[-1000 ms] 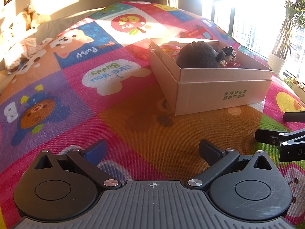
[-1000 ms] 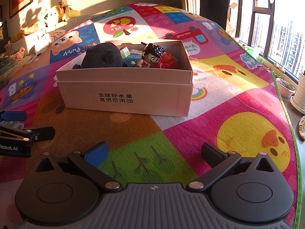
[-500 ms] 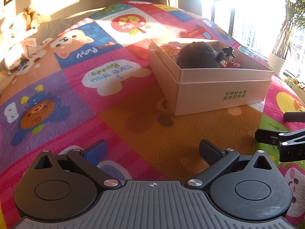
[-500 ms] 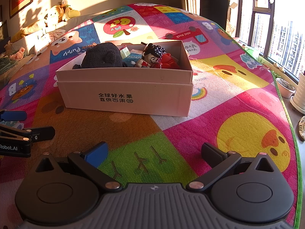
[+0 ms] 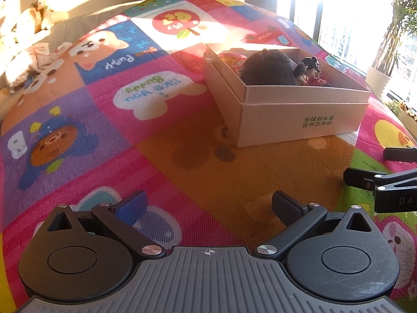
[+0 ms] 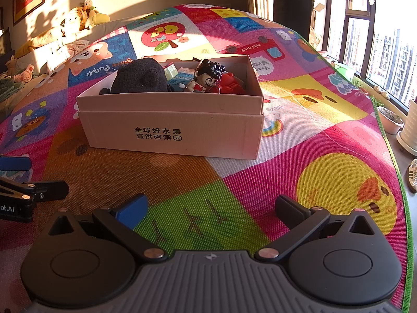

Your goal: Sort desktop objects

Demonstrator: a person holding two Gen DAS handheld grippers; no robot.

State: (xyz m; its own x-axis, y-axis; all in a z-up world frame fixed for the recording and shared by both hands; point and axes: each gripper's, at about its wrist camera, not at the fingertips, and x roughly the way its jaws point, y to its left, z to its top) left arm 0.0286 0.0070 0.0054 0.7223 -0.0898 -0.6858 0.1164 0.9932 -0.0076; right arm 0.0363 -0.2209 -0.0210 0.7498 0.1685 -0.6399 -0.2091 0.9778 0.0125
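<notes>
A white cardboard box (image 6: 169, 130) stands on the colourful play mat; it also shows in the left wrist view (image 5: 299, 120). Inside lie a dark plush toy (image 6: 140, 78), a black-haired figurine in red (image 6: 206, 79), a red item (image 6: 233, 84) and small packets (image 6: 179, 78). The plush (image 5: 268, 69) and figurine (image 5: 308, 69) show in the left wrist view too. My left gripper (image 5: 208, 204) is open and empty, low over the mat in front of the box. My right gripper (image 6: 212, 207) is open and empty, beside it to the right.
The play mat (image 6: 325, 135) covers the floor. Plush toys (image 6: 80, 18) and bedding lie along the far wall. Windows, plant pots (image 6: 391, 124) and a shoe (image 6: 413, 177) line the right side. Each gripper's fingers show at the other view's edge (image 5: 365, 180), (image 6: 44, 190).
</notes>
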